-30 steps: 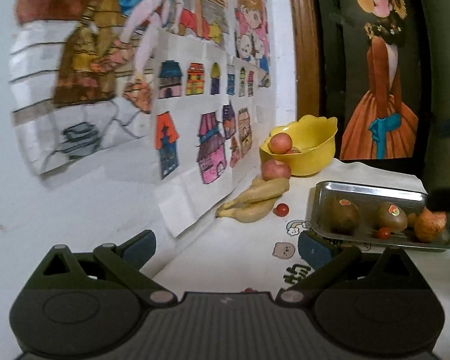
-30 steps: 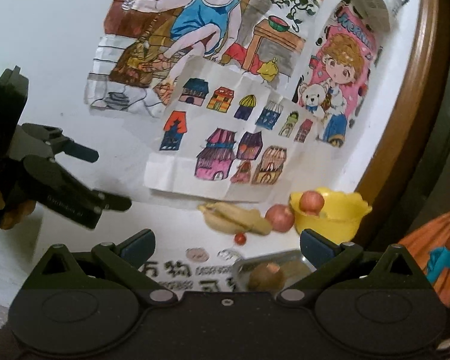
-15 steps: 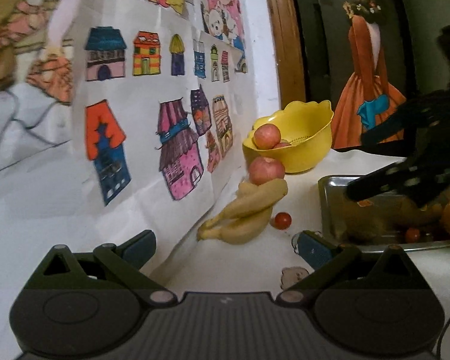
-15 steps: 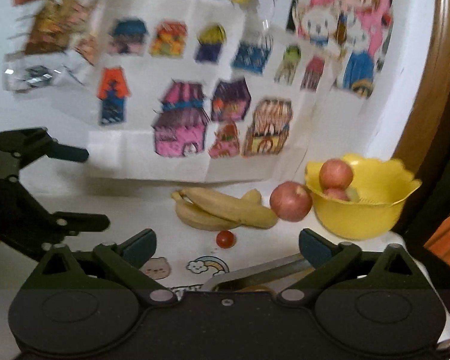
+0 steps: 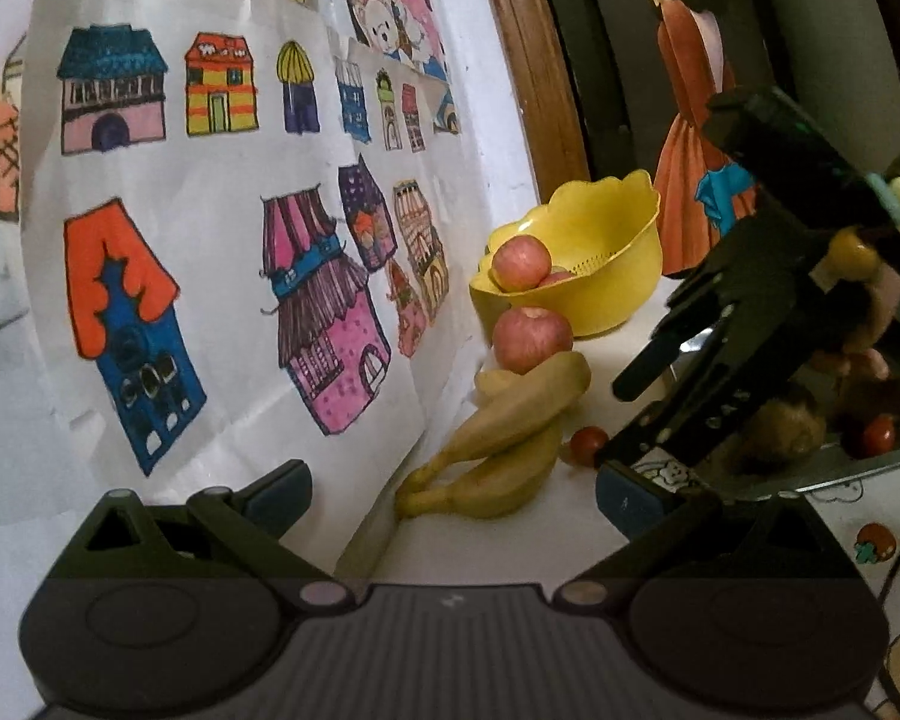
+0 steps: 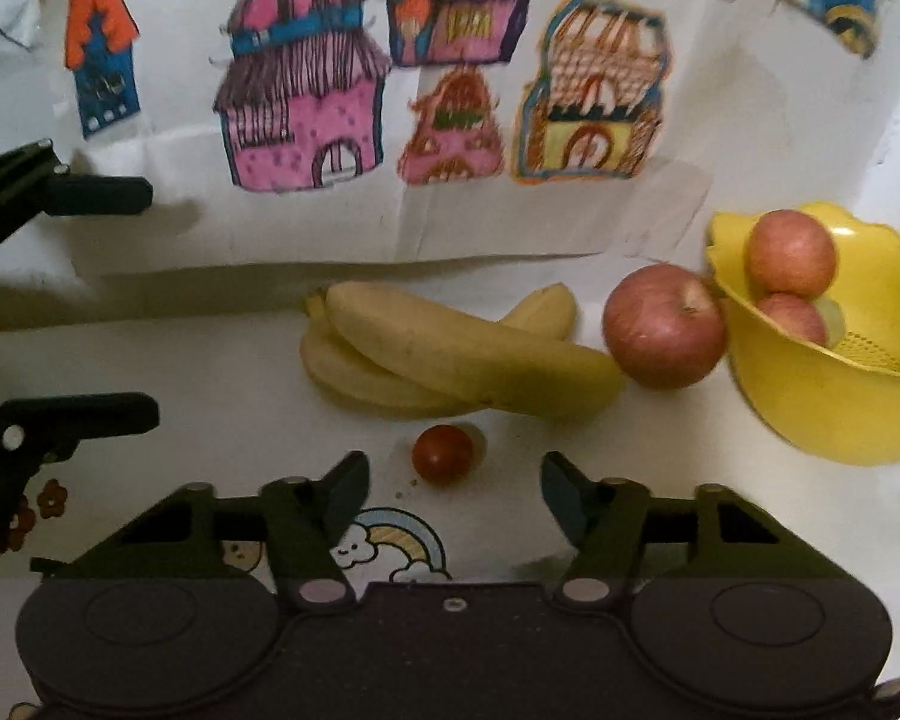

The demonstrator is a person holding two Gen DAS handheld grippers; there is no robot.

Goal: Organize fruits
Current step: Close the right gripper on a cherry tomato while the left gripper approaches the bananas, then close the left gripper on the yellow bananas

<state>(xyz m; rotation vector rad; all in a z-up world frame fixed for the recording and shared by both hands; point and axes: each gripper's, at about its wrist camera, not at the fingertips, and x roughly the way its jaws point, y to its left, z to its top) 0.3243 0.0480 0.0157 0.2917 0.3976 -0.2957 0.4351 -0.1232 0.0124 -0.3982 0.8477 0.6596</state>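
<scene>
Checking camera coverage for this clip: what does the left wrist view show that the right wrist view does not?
Only the left wrist view shows the metal tray with a kiwi and a small tomato in it, plus the right gripper from outside, open.

Only the right wrist view shows the left gripper from outside, open, and the rainbow print on the table cover.

Both show the bananas, the loose cherry tomato, the apple beside the yellow bowl, and the house drawings.

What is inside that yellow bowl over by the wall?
The wavy-rimmed yellow plastic bowl holds two red apples, one resting on the other, with a pale yellowish piece beside them. Its perforated bottom shows; the near wall hides anything lower.
</scene>
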